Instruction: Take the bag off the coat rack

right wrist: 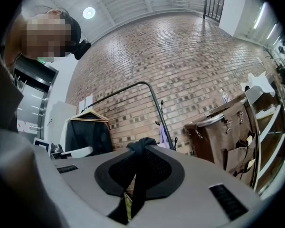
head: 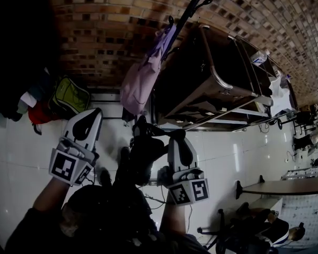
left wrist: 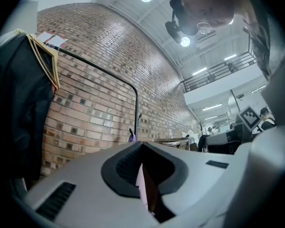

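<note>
A purple bag (head: 140,81) hangs from a hook on the dark coat rack pole (head: 188,12) in front of the brick wall. It shows small and far off in the left gripper view (left wrist: 131,137) and in the right gripper view (right wrist: 164,139). Both grippers are held level, well short of the rack. My left gripper (head: 93,112) (left wrist: 142,151) is shut with nothing in it. My right gripper (head: 175,137) (right wrist: 140,148) is shut on a black fabric strap (right wrist: 138,165). A black bundle (head: 142,151) hangs at this gripper's tips.
A brown canvas cart (head: 212,83) (right wrist: 223,132) on a metal frame stands right of the rack. A green backpack (head: 70,95) lies on the white tiles at the left. A black coat (right wrist: 88,134) (left wrist: 19,103) hangs on a wooden hanger from a rail. A table (head: 286,187) stands at the right.
</note>
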Demonstrator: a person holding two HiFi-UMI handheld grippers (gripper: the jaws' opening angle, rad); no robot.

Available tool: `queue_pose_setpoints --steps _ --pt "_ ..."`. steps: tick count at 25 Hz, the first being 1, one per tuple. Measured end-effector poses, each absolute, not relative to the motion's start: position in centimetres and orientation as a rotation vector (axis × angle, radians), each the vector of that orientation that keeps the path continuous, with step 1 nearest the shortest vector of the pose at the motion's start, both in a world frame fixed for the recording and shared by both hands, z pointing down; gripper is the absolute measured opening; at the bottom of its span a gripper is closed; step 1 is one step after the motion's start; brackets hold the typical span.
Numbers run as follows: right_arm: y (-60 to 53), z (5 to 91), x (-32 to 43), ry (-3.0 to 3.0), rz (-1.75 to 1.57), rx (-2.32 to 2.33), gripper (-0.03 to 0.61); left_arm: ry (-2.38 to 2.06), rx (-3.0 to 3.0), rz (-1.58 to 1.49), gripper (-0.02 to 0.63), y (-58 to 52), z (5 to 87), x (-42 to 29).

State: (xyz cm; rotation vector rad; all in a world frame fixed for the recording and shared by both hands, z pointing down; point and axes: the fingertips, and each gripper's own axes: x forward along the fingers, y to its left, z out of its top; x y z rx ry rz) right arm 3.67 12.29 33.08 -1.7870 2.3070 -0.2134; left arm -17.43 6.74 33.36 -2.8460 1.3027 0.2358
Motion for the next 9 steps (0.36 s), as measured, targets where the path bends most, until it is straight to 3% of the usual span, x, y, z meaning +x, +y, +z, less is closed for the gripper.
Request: queue_pose_setpoints --steps 9 --pt "14.7 33.9 2.3 2.325 -0.207 -1.801 0.044 1.291 -2.839 0.261 0.017 9.0 33.6 -18.2"
